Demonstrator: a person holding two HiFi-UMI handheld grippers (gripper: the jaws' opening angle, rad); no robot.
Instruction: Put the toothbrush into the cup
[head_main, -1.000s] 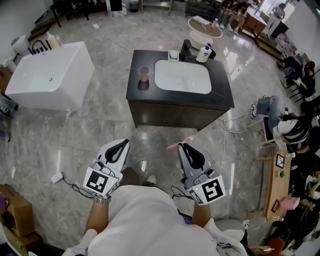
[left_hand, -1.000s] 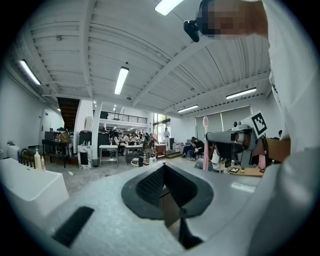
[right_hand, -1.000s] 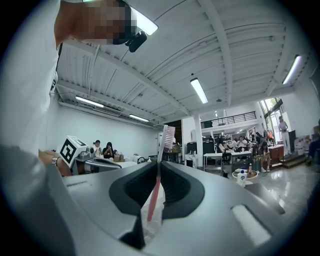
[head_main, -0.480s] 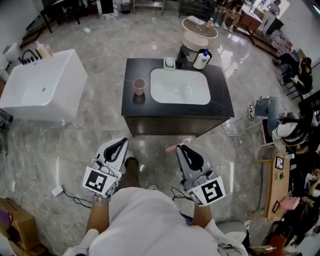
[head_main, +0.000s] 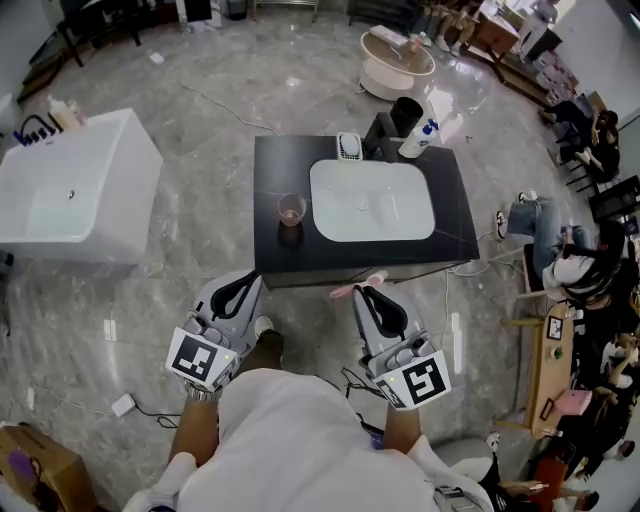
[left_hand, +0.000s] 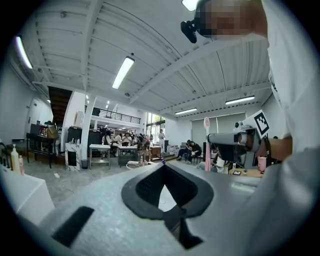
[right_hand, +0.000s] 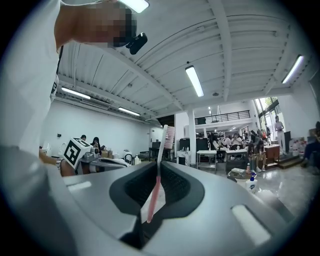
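A pink toothbrush (head_main: 357, 286) (right_hand: 159, 170) stands upright between the jaws of my right gripper (head_main: 367, 294) (right_hand: 159, 163), which is shut on its handle, bristle head above the tips. My left gripper (head_main: 240, 288) (left_hand: 163, 164) is shut with nothing in it, and its view shows the toothbrush (left_hand: 207, 144) off to the right. A translucent pinkish cup (head_main: 291, 209) stands on the left part of the dark vanity top (head_main: 270, 170), next to the white basin (head_main: 371, 201). Both grippers hang in front of the vanity's near edge, apart from the cup.
A soap bottle (head_main: 420, 139) and a soap dish (head_main: 348, 146) sit at the back of the vanity. A white bathtub (head_main: 70, 190) stands to the left, a round table (head_main: 397, 52) behind. Seated people and a wooden desk (head_main: 551, 352) line the right side.
The vanity has come nearer and now lies just ahead of both grippers. The grippers keep their pose, and the toothbrush stays in the right one.
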